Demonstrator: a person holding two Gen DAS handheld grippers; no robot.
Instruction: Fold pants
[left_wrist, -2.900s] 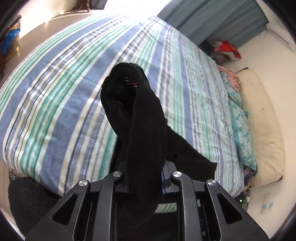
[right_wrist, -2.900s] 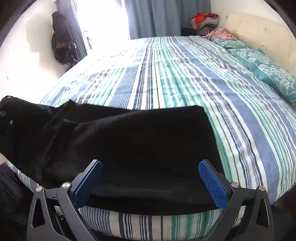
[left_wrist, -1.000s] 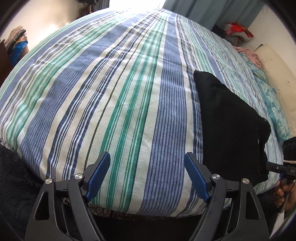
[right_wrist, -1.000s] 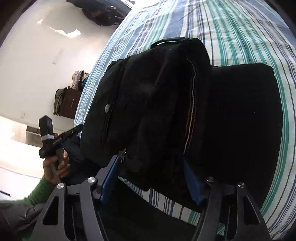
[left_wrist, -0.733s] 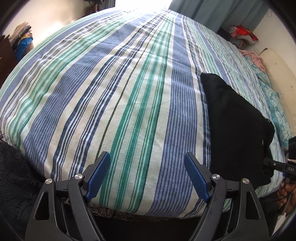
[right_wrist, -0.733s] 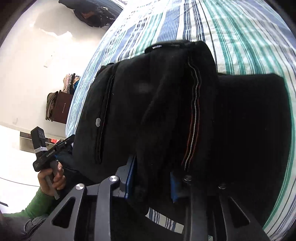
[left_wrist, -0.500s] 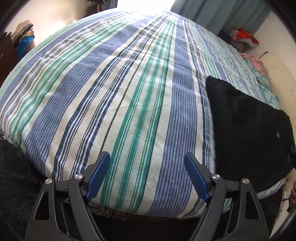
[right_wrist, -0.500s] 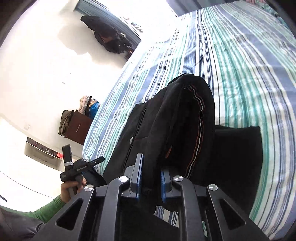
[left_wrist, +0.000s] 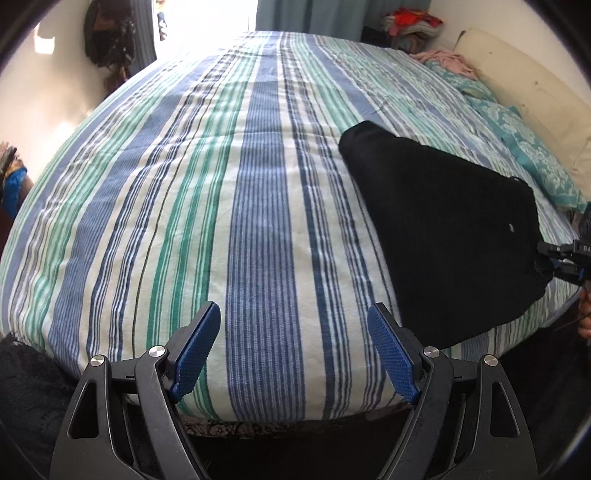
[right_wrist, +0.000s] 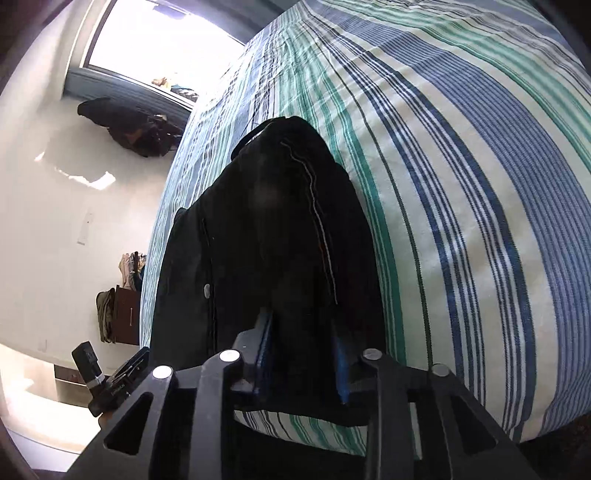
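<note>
Black pants (left_wrist: 447, 236) lie folded near the front right corner of the bed (left_wrist: 229, 206). Right gripper (right_wrist: 301, 354) clamps their near edge, long axis running fwd. Left gripper (left_wrist: 293, 350), jaws wide w/ nothing between, is farther, pants to its right.

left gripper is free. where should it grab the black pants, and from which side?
Probably the near-left corner of the black pants, at the foot edge of the striped bed. The open left gripper sits left of them, so come in from the left, low, one finger under the folded edge. The right gripper already pinches the opposite edge, so that corner is the unheld one.
</note>
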